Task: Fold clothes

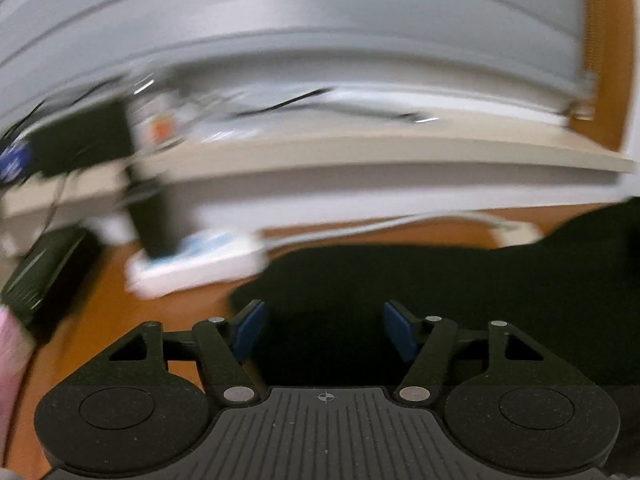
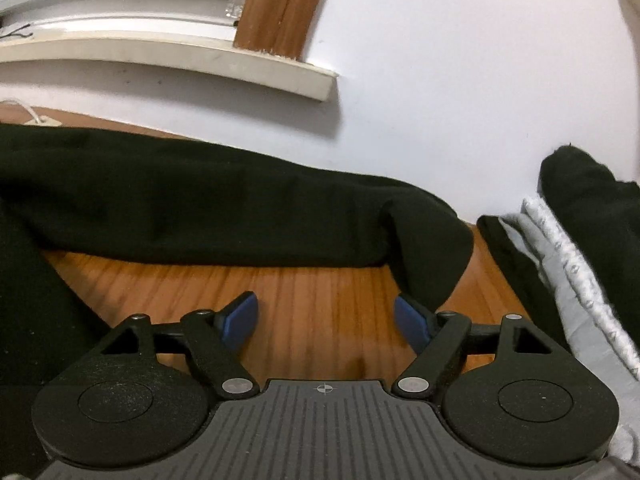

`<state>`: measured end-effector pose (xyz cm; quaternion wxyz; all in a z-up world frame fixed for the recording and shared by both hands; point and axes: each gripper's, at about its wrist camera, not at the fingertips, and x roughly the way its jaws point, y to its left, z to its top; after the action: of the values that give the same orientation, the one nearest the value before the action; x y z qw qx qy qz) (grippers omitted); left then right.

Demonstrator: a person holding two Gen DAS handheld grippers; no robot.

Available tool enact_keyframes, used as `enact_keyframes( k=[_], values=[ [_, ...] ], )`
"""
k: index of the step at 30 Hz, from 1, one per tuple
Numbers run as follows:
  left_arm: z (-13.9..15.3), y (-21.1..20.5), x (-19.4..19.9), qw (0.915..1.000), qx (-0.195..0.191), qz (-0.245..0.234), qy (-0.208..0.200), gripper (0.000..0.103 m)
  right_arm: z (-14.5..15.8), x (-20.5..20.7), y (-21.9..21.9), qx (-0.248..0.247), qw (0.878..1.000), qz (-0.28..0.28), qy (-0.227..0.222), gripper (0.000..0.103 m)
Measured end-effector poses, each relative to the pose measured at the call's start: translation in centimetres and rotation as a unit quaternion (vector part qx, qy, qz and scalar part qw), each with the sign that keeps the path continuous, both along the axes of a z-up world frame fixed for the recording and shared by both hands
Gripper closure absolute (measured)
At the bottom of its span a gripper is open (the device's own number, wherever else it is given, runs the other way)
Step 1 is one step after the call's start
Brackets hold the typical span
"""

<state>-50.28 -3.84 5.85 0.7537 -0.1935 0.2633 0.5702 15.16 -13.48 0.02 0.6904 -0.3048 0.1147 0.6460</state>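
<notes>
A black garment (image 2: 208, 208) lies spread over the wooden surface (image 2: 312, 296), its long sleeve stretched across the right wrist view from the left edge to a cuffed end just beyond the right claw (image 2: 326, 322). In the left wrist view the same dark cloth (image 1: 440, 300) fills the lower right, lying directly ahead of and beneath the left claw (image 1: 324, 330).

Both claws are spread wide with nothing between their blue pads. The right claw hangs over bare wood, its right finger close to the sleeve's cuff; whether it touches cannot be told. The left claw's fingers frame black cloth.

To the right in the right wrist view sits a stack of folded clothes (image 2: 576, 264): black pieces with a pale grey patterned one sandwiched between, set near the sleeve end but apart from it.

The surface is orange-brown wood with a ribbed grain. Behind it rises a white wall (image 2: 460, 80), with a cream windowsill (image 2: 200, 60) jutting out and a brown wooden strip (image 2: 276, 8) above it. The left wrist view is heavily blurred; it shows grey horizontal blinds (image 1: 280, 20), the sill, a white power strip (image 1: 192, 264) on the wood, and dark shapes at the left that cannot be identified.
</notes>
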Motion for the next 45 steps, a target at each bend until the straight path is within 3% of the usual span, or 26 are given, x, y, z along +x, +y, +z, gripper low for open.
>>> enact_keyframes(
  k=[6,8,9,10,11,13,17,18,20,22,27,30,33,38,41,45],
  values=[
    [-2.1,3.3,-2.7,0.9957,-0.046,-0.011,-0.079,0.038,-0.3,-0.6,-0.2,0.006,1.000,-0.008,-0.015,0.028],
    [-2.6,4.0,-2.2,0.9956,-0.054,-0.013,-0.075,0.041,-0.4,-0.7,-0.3,0.008,1.000,-0.009,-0.023,0.027],
    [-2.9,4.2,-1.9,0.9967,-0.051,-0.014,-0.062,0.055,-0.4,-0.8,-0.3,0.009,1.000,-0.010,-0.024,0.027],
    [-3.1,4.3,-1.7,0.9975,-0.046,-0.015,-0.051,0.069,-0.3,-0.8,-0.3,0.009,1.000,-0.010,-0.025,0.027],
    [-3.1,4.2,-1.6,0.9982,-0.037,-0.016,-0.045,0.071,-0.3,-0.7,-0.3,0.009,1.000,-0.010,-0.024,0.027],
    [-2.5,3.5,-1.6,0.9994,-0.009,-0.004,-0.034,0.093,-0.2,-0.6,-0.3,0.009,1.000,-0.009,-0.020,0.027],
    [0.1,2.8,-3.9,0.9950,0.062,0.073,-0.029,0.094,-0.1,-0.6,-0.4,0.010,1.000,-0.009,-0.020,0.027],
    [0.3,2.8,-3.7,0.9970,0.051,0.055,-0.017,0.093,-0.1,-0.6,-0.4,0.010,1.000,-0.009,-0.020,0.027],
    [0.4,2.6,-3.0,0.9987,0.036,0.035,0.011,0.081,-0.1,-0.6,-0.5,0.009,1.000,-0.009,-0.019,0.027],
    [0.7,2.0,-2.8,0.9975,0.045,0.051,0.017,0.056,0.0,-0.5,-0.5,0.009,1.000,-0.008,-0.016,0.027],
    [1.8,0.8,0.6,0.9960,0.081,0.032,0.021,0.036,0.1,-0.4,-0.4,0.008,1.000,-0.006,-0.011,0.026],
    [2.0,0.9,5.2,0.9959,0.087,-0.022,0.009,0.035,0.2,-0.4,-0.4,0.008,1.000,-0.006,-0.012,0.026],
    [1.9,1.2,10.5,0.9932,0.085,-0.079,-0.004,0.027,0.1,-0.4,-0.5,0.009,1.000,-0.006,-0.012,0.026],
    [1.2,1.7,19.3,0.9831,0.090,-0.158,-0.023,0.026,0.1,-0.6,-0.5,0.010,1.000,-0.005,-0.015,0.025],
    [0.3,1.4,22.8,0.9766,0.088,-0.192,-0.041,0.026,0.1,-0.5,-0.5,0.011,1.000,-0.003,-0.012,0.025],
    [-1.8,1.1,24.8,0.9706,0.076,-0.224,-0.043,0.026,0.2,-0.3,-0.6,0.015,1.000,-0.003,-0.011,0.023]
  ],
)
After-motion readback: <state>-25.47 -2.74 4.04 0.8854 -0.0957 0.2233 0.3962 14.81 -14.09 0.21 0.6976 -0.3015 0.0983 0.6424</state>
